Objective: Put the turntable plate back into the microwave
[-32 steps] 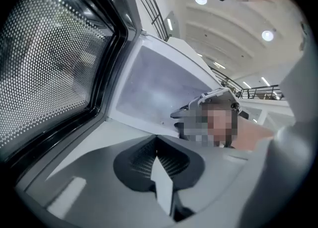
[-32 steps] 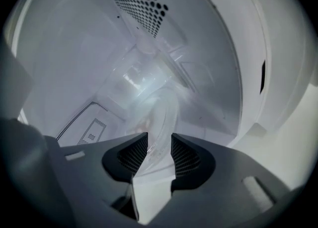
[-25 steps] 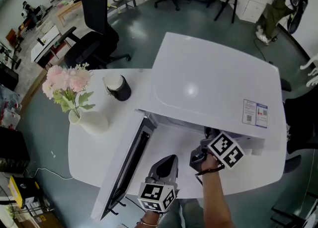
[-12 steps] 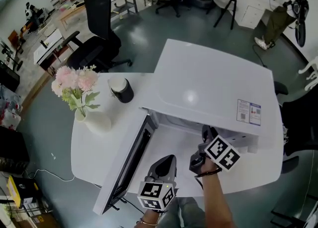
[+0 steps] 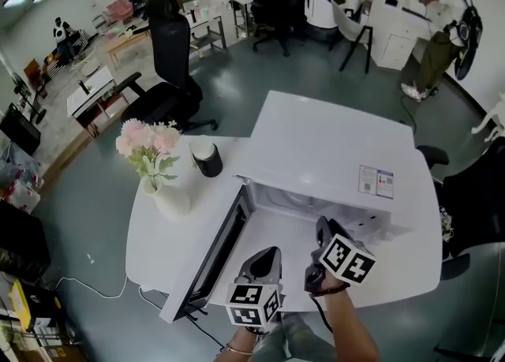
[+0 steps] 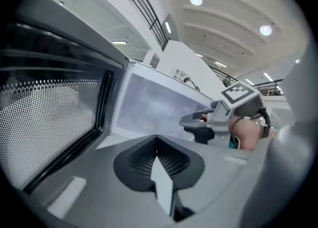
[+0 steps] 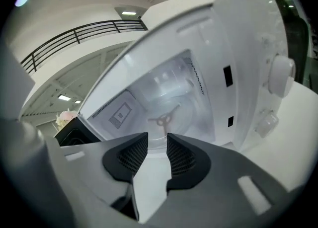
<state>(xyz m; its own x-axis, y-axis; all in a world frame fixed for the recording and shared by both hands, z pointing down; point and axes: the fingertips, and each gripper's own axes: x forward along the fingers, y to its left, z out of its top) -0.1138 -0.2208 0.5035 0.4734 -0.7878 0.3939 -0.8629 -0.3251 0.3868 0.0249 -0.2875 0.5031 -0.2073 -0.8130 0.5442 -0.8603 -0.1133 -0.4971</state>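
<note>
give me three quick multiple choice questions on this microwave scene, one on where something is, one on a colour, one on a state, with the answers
1. Where does the vase stand relative to the microwave?
A. on top of it
B. on the table beside it, on its door's side
C. inside it

2. What colour are the flowers?
A. pink
B. blue
C. orange

3. How is the microwave's door?
A. shut
B. taken off
C. swung open

Answers:
1 B, in the head view the vase stands on the white tabletop left of the door.
2 A, the blossoms are pale pink above green leaves.
3 C, the door stands out from the front on its hinge and the cavity lies exposed.
</note>
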